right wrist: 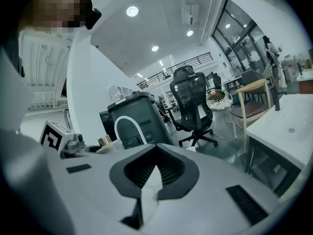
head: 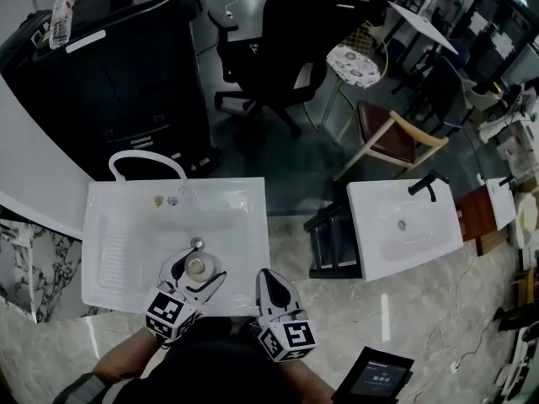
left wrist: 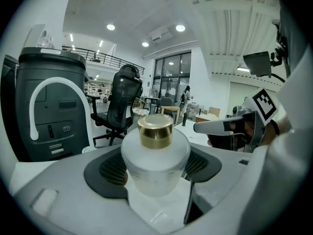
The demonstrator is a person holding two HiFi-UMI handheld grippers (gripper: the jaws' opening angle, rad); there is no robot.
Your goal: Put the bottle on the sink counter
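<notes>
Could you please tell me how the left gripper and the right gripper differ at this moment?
The left gripper is shut on the gold-capped bottle; the right gripper has its jaws together on nothing. The left gripper is above the near part of the white sink; the right gripper is at that sink's near right corner. Both point away from the person.
</notes>
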